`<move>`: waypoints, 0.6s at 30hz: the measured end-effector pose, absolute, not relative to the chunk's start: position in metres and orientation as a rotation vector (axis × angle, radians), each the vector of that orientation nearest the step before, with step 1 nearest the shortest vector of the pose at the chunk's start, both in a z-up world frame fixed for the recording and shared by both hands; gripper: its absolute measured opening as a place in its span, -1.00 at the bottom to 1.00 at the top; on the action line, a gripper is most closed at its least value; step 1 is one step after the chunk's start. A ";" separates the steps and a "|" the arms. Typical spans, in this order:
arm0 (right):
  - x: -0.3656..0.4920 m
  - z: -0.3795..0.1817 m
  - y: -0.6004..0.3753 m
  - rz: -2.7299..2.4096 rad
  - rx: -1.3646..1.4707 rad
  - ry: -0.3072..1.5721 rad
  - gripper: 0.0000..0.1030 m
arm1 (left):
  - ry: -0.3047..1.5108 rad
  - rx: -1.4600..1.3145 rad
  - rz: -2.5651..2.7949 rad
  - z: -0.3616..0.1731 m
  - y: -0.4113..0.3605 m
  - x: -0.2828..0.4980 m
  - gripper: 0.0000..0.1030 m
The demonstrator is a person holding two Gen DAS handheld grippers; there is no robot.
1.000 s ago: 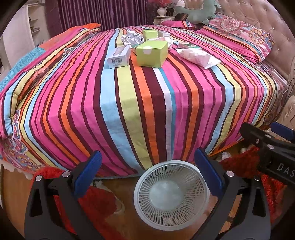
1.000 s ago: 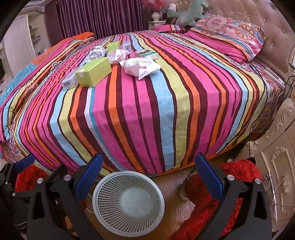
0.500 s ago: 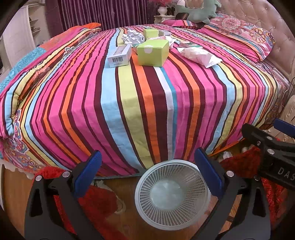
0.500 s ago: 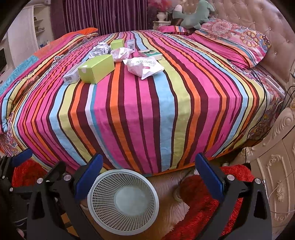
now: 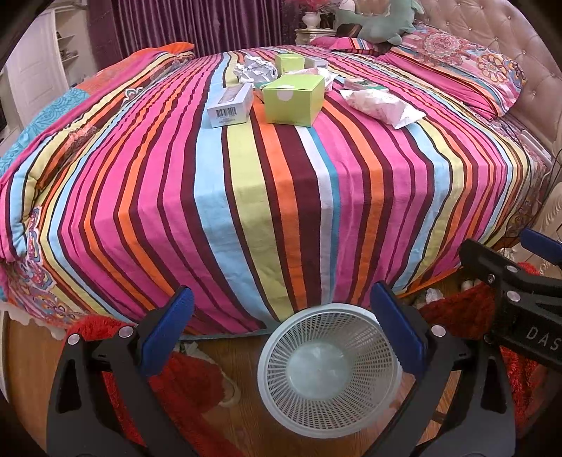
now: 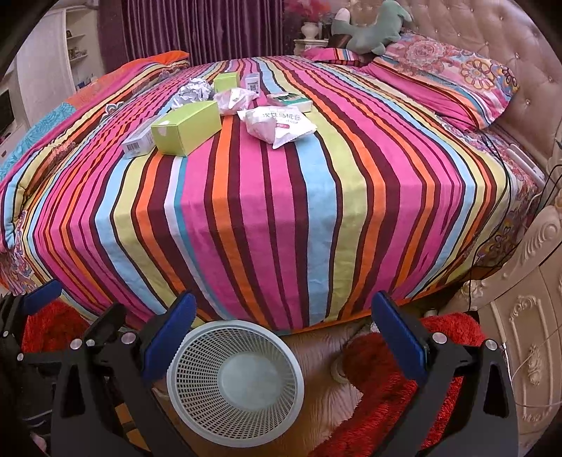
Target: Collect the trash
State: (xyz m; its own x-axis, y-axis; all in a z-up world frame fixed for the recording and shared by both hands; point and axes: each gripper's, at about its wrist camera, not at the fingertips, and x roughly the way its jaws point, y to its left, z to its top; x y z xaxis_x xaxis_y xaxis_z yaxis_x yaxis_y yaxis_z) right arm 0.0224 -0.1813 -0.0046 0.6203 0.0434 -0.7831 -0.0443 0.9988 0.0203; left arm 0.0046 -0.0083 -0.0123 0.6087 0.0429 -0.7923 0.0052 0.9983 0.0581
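Trash lies on the far part of a striped bed (image 5: 246, 197): a green box (image 5: 293, 100) (image 6: 186, 128), a white barcode box (image 5: 230, 105) (image 6: 138, 142), crumpled paper (image 5: 256, 68) (image 6: 193, 91), a white plastic packet (image 5: 381, 107) (image 6: 277, 123), a small green box (image 5: 289, 62) (image 6: 225, 81) and a flat carton (image 6: 289, 100). A white mesh bin (image 5: 328, 365) (image 6: 235, 376) stands empty on the floor at the bed's foot. My left gripper (image 5: 281, 327) and right gripper (image 6: 281, 330) are open and empty, above the bin, well short of the trash.
A red shaggy rug (image 6: 397, 386) covers the wooden floor (image 5: 239, 422) around the bin. Pillows (image 6: 449, 84) and a plush toy (image 6: 368, 28) lie at the tufted headboard (image 6: 520, 70). A carved white nightstand (image 6: 527, 316) with cables stands right. Purple curtains (image 5: 196, 24) hang behind.
Both grippers have risen and come slightly closer to the bed, so the trash shows larger. Both stay open and empty.
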 end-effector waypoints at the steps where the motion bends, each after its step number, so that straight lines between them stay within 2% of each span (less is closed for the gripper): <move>1: 0.023 -0.005 -0.182 0.050 0.001 0.901 0.86 | 0.916 0.056 0.022 -0.012 -0.008 0.005 0.89; 18: 0.022 -0.006 -0.181 0.059 -0.001 0.907 0.85 | 0.917 0.062 0.019 -0.012 -0.009 0.004 0.89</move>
